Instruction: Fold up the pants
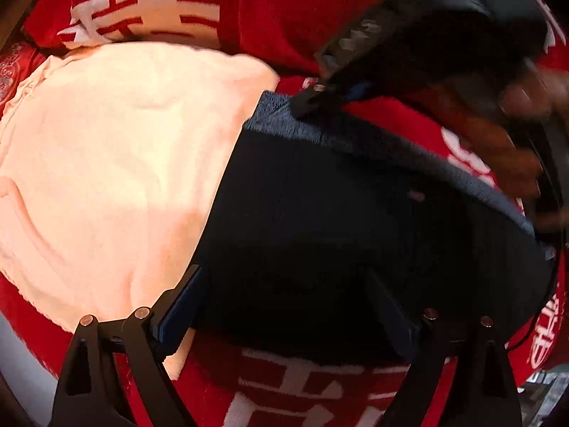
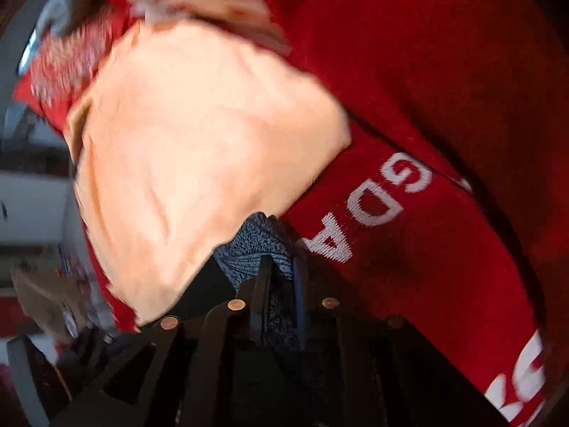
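Dark navy pants [image 1: 320, 235] with a blue-grey ribbed waistband lie on a red blanket with white lettering [image 1: 291, 17]. My left gripper [image 1: 284, 306] is open, its blue-padded fingers [image 1: 181, 306] spread over the near edge of the pants, gripping nothing. My right gripper [image 1: 313, 101] shows at the top of the left wrist view, pinching the far corner of the waistband. In the right wrist view the right gripper [image 2: 281, 267] is shut on the blue-grey waistband [image 2: 249, 249], and the view is blurred.
A folded cream-coloured towel or garment [image 1: 117, 178] lies on the red blanket left of the pants; it also shows in the right wrist view [image 2: 199, 149]. The person's hand [image 1: 498, 135] is at the right. Blurred room clutter [image 2: 42, 284] lies beyond the blanket's left edge.
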{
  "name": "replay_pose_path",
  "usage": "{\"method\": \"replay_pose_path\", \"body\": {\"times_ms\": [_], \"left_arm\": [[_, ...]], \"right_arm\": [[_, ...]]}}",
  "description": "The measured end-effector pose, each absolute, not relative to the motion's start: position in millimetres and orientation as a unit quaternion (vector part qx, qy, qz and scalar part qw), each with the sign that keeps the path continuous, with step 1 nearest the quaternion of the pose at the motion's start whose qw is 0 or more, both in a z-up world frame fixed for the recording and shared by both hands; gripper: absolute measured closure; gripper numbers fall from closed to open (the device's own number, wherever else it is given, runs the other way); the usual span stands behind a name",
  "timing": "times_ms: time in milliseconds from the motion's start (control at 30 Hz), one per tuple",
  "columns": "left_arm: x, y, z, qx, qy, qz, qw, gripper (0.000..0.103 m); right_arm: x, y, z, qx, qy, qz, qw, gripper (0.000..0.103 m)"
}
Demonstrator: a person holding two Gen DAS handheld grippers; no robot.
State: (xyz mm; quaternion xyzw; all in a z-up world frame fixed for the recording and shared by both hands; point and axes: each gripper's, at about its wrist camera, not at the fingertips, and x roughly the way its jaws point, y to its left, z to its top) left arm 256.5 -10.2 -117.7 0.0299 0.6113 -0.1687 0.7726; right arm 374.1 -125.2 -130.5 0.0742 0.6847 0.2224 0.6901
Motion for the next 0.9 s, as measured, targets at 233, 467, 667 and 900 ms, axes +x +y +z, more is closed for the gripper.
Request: {"method": "replay_pose_path", "body": {"times_ms": [233, 467, 667, 900], "left_arm": [[274, -77, -104, 0.066, 0.597, -0.221, 0.768, 0.012], [287, -130, -142, 0.122, 0.593, -0.196, 0.771, 0.012], [288, -136, -140, 0.146, 0.596, -0.181, 0.768, 0.004], [245, -142, -102, 0.166, 0.583, -0.205, 0.768, 0.004]], "right_arm": [[297, -217, -70, 0.152, 0.648, 0.113, 0.738, 0.088], [184, -349, -105, 0.186, 0.679, -0.054, 0.708, 0.088], [133, -451, -109, 0.288, 0.613, -0.153, 0.720, 0.089], [69, -471, -73, 0.421, 0.554, -0.110, 0.709, 0.085]]}}
